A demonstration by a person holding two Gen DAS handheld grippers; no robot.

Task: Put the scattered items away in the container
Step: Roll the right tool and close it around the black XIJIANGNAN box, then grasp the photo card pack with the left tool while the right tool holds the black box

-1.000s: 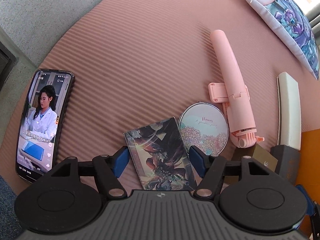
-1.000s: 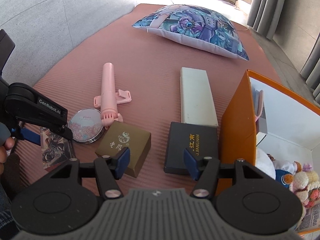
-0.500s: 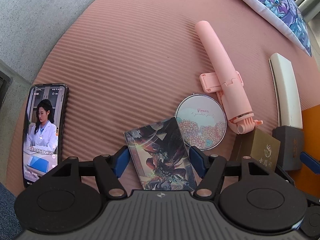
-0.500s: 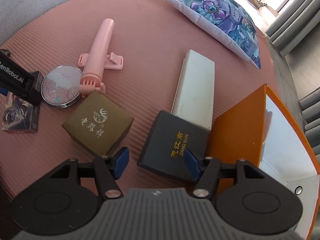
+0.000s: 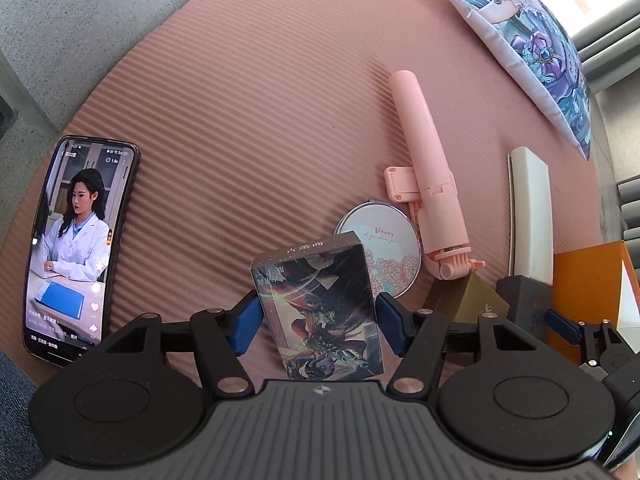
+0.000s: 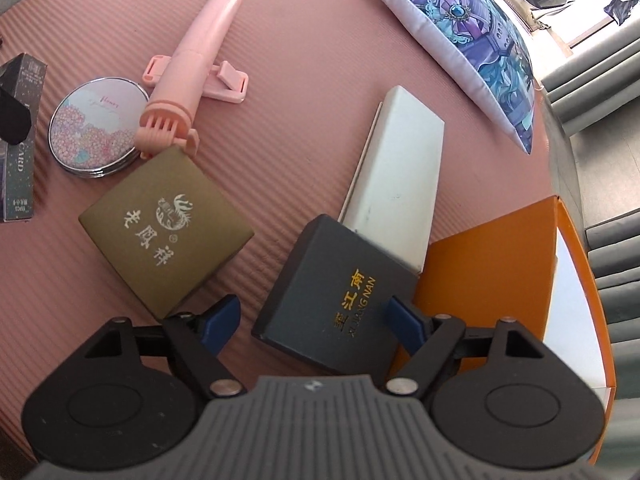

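My left gripper is shut on a dark illustrated card box and holds it tilted above the pink mat; the box also shows at the left edge of the right wrist view. My right gripper is open, its fingers on either side of the near end of a dark grey box with gold lettering, which lies against the orange container. A gold-brown box, a round floral compact, a pink selfie stick and a long white box lie on the mat.
A phone with a lit screen lies at the mat's left edge. A printed pillow lies at the far side. Grey floor surrounds the pink mat. The container's white inside shows at right.
My left gripper has lifted the card box off the mat. My right gripper has moved forward and down over the dark grey box.
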